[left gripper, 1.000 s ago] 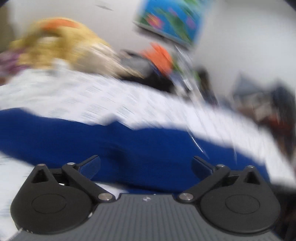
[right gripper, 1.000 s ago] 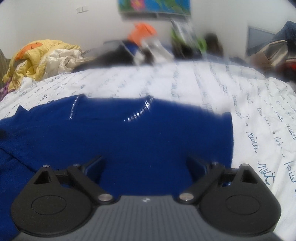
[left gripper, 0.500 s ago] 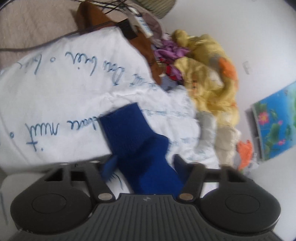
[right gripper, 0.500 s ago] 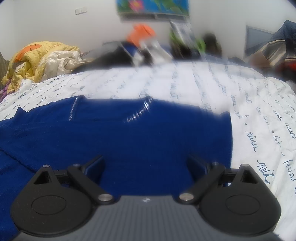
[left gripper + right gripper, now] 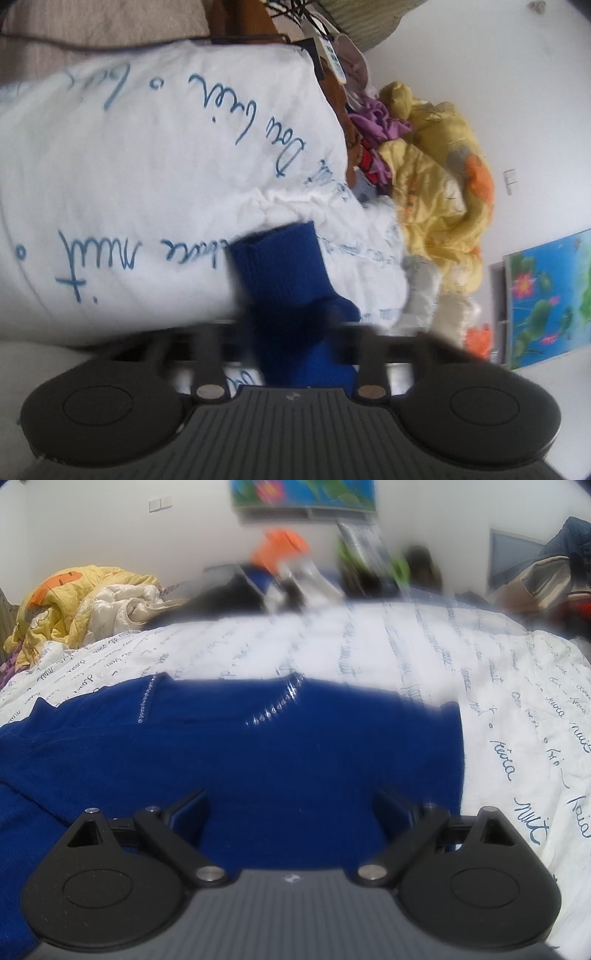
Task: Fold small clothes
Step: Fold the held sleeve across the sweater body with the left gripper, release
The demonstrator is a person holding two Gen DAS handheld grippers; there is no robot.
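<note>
A royal-blue knit sweater (image 5: 258,746) with sparkly trim at the neckline lies spread flat on the white bedsheet. My right gripper (image 5: 291,806) is open and hovers just above its body, jaws wide apart. In the left wrist view, rolled sideways, the sweater's ribbed sleeve cuff (image 5: 280,266) sticks out past my left gripper (image 5: 291,325). The left jaws are blurred and have closed in against the sleeve on both sides.
The white bedsheet (image 5: 480,686) with blue handwriting print covers the bed. A yellow quilt pile (image 5: 74,605) lies at the far left corner. Clutter of clothes and bottles (image 5: 295,572) lines the far edge. A blue picture (image 5: 303,494) hangs on the wall.
My left gripper swung from the sweater body to the sleeve cuff, rolled sideways, and its jaws closed in on the sleeve. My right gripper stayed open and nearly still.
</note>
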